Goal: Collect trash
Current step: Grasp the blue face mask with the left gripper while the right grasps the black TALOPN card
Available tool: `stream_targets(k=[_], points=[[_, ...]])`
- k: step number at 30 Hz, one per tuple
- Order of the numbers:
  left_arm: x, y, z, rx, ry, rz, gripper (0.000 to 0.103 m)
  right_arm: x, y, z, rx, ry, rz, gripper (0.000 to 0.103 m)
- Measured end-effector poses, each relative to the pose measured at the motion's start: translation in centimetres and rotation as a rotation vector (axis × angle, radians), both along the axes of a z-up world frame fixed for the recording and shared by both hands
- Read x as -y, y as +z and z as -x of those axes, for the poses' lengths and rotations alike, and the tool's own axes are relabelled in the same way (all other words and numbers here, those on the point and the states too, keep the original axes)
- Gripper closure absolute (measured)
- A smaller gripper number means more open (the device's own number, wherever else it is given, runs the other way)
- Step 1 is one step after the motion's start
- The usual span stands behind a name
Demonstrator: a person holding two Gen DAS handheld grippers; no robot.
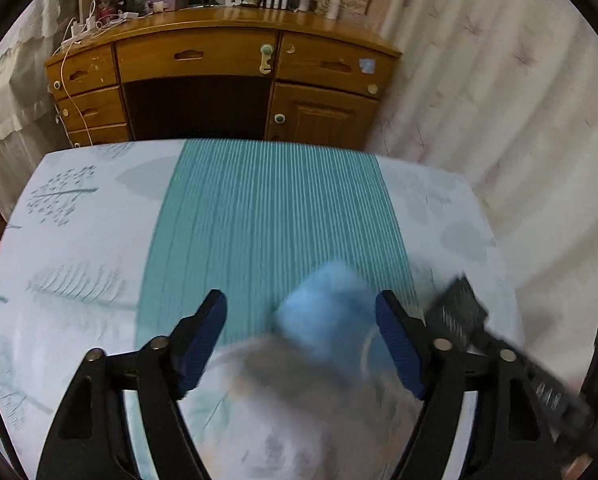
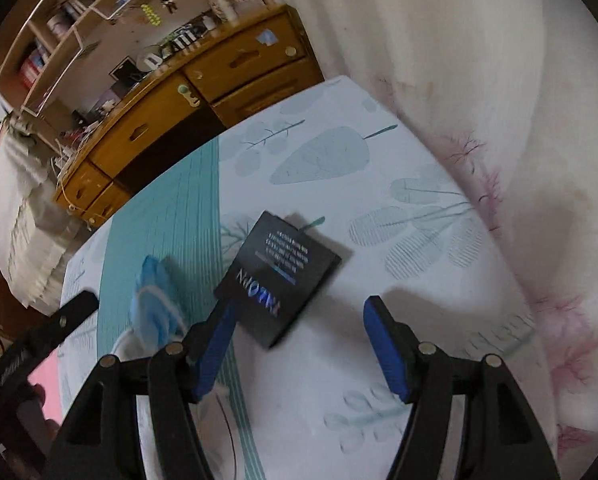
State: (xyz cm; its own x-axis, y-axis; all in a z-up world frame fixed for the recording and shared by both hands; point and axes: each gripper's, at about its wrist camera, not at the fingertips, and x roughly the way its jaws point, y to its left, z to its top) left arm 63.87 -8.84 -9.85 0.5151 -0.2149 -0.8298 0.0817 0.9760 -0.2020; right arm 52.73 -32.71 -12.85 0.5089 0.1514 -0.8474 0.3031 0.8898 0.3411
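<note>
A crumpled blue face mask lies on the bed's teal striped band, blurred by motion. My left gripper is open, and the mask sits between its blue fingertips. The mask also shows in the right wrist view, left of a flat black box with printed text on the white leaf-patterned sheet. My right gripper is open just in front of the box, its left finger near the box's near corner. The box's edge shows at the right in the left wrist view.
The bed runs forward to a wooden desk with drawers and clutter on top. A pale floral curtain hangs along the bed's right side. Shelves stand above the desk. The left gripper's body reaches in at the lower left of the right wrist view.
</note>
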Motion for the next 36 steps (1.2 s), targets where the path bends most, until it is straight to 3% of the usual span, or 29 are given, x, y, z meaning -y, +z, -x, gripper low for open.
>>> stream_targets(k=[6,11,16,22,28,33,36], points=[[2.9,-2.0,-2.6,-0.04,-0.003,-0.03,0.02,0.8,-0.2,-0.7,0.022,0.005,-0.029,0.036],[5.0,-4.1,-3.1,-0.068,0.003,-0.142,0.02,0.9,-0.2,-1.2,0.023,0.008,-0.037,0.036],[4.5,-5.3,-2.1,-0.085,0.0,-0.195,0.02,0.2,-0.1,-1.4,0.018,0.008,0.001,0.032],[2.6,-5.4,-0.5,-0.091,-0.029,-0.193,0.02,-0.8,-0.2,-2.1,0.019,0.006,0.021,0.03],[0.7,-5.3,0.2,-0.08,-0.049,-0.191,0.02,-3.3,-0.2,-3.1,0.01,0.02,0.113,0.027],[-0.1,-5.2,0.7,-0.056,-0.081,-0.195,0.024,-5.7,-0.7,-4.0,-0.006,0.047,0.272,0.024],[-0.6,-5.1,0.9,-0.039,-0.1,-0.195,0.038,-6.3,-0.9,-4.0,-0.004,0.071,0.319,0.024]])
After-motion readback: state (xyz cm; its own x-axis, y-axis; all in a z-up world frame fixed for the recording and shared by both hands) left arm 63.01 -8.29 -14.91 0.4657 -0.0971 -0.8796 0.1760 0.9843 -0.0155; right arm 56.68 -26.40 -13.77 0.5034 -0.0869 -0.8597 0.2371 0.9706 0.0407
